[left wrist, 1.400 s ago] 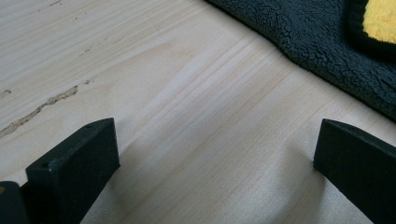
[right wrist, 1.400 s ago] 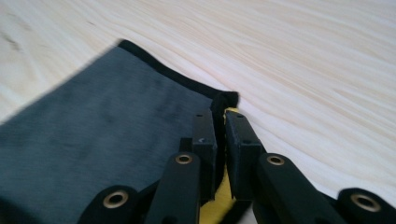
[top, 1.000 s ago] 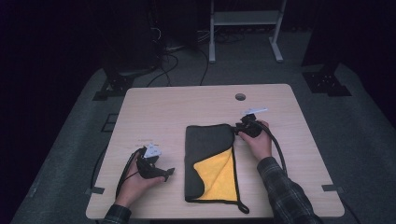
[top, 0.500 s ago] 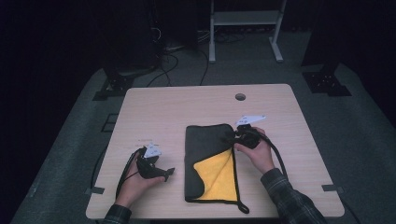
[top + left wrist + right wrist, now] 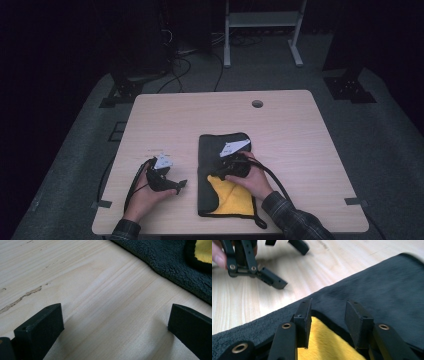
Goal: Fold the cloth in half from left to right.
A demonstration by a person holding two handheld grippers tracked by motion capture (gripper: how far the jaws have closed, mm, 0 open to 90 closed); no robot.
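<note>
1. Cloth: one, dark with a yellow inner face, lying on the table near its front edge.
2. Grippers: two.
3. Left gripper: jaws wide apart, resting on bare wood beside the cloth.
4. Right gripper: jaws parted over the yellow fold, on the cloth.

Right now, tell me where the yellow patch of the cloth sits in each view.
High view: yellow patch at lower centre, by the right claw.
Left gripper view: a small corner at top right, edged in black.
Right gripper view: bottom centre, behind and between that claw's own jaws.
Shared landmark: the dark cloth around it, on the light wooden table.
</note>
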